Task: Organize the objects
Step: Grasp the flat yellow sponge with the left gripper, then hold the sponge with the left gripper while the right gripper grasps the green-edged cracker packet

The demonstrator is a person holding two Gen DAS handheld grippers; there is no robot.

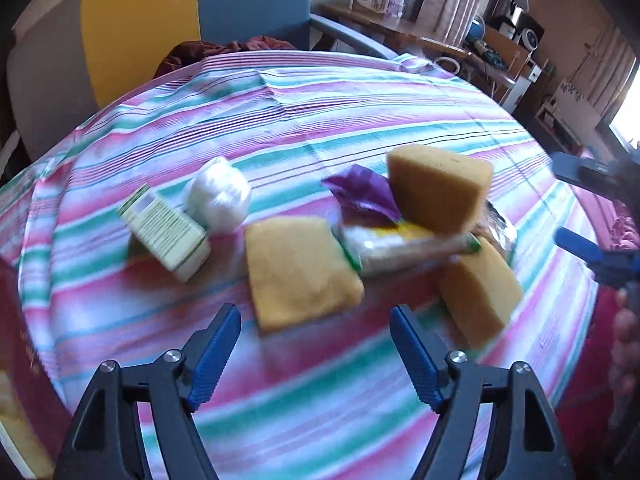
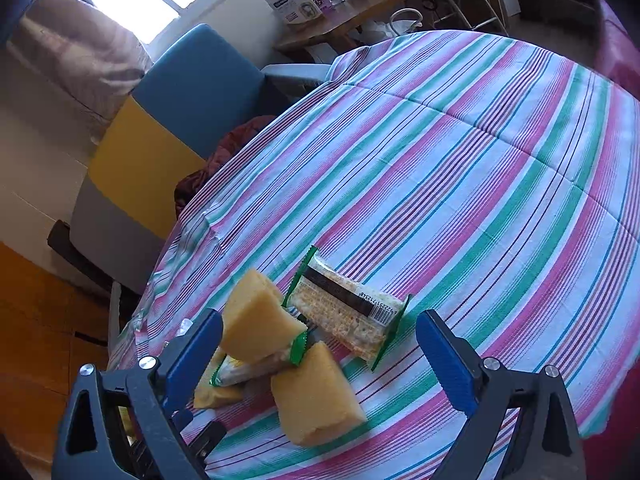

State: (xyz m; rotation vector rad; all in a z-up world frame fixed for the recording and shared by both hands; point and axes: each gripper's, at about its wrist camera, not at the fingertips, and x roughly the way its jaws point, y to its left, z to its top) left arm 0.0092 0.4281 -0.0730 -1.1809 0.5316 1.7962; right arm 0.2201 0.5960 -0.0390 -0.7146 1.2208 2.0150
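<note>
In the left wrist view, a flat yellow sponge point(image 1: 300, 272) lies just beyond my open left gripper point(image 1: 316, 320), which has nothing between its fingers. A second sponge point(image 1: 440, 188) leans on a clear cracker packet point(image 1: 400, 248) and a purple wrapper point(image 1: 362, 192). A third sponge point(image 1: 480, 288) sits to the right. A green-and-white box point(image 1: 166, 232) and a white wrapped ball point(image 1: 220, 196) lie on the left. My right gripper point(image 2: 320, 320) stands open over the pile. One sponge point(image 2: 256, 320) is by its left finger, and another sponge point(image 2: 316, 400) and a barcode-labelled cracker packet point(image 2: 348, 312) lie between the fingers.
A striped tablecloth point(image 2: 480, 160) covers the round table. A blue, yellow and grey chair point(image 2: 168, 120) with dark red cloth point(image 1: 240, 46) on it stands at the far edge. A dark red box point(image 1: 24, 360) is at the left. A wooden side table point(image 2: 344, 16) with boxes stands behind.
</note>
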